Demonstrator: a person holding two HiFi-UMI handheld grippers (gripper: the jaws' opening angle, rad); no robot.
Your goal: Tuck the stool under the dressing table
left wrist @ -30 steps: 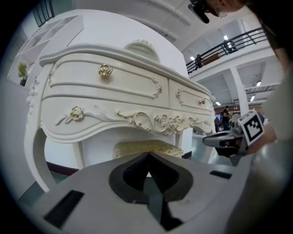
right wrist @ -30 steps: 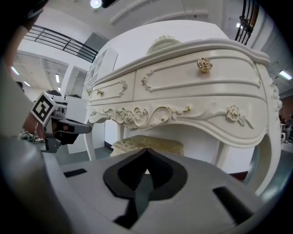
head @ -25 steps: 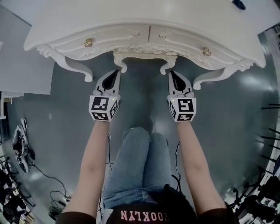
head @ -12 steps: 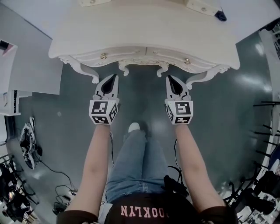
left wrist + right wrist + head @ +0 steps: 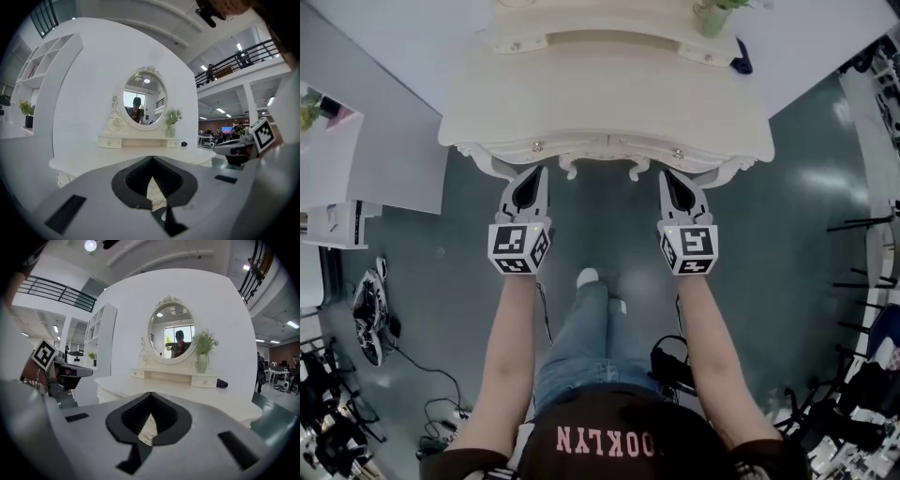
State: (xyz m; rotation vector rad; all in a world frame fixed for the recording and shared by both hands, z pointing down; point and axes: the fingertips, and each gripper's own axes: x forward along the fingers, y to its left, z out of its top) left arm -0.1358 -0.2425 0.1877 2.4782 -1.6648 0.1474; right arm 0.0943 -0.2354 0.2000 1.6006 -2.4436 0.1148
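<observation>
The cream dressing table point(image 5: 609, 94) stands ahead of me, with an oval mirror point(image 5: 144, 97) and a vase of greenery point(image 5: 202, 363) at its back. Under its front edge, in the knee gap, only two curled cream legs point(image 5: 572, 169) of the stool show; the seat is hidden beneath the top. My left gripper point(image 5: 542, 171) and right gripper point(image 5: 665, 174) are held side by side just in front of the table's edge, above it and apart from it. Both are shut with nothing between the jaws. The right gripper point(image 5: 234, 147) also appears in the left gripper view.
A small dark object point(image 5: 742, 66) lies on the table's right rear corner. A white shelf unit point(image 5: 337, 169) stands at the left. Cables and gear point(image 5: 366, 314) lie on the grey floor at the left, more equipment point(image 5: 862, 412) at the right. My white shoe point(image 5: 588, 276) is below.
Both grippers have risen together, and the view has risen with them, so the table looks smaller and more of its top and back shows. The jaws stay shut.
</observation>
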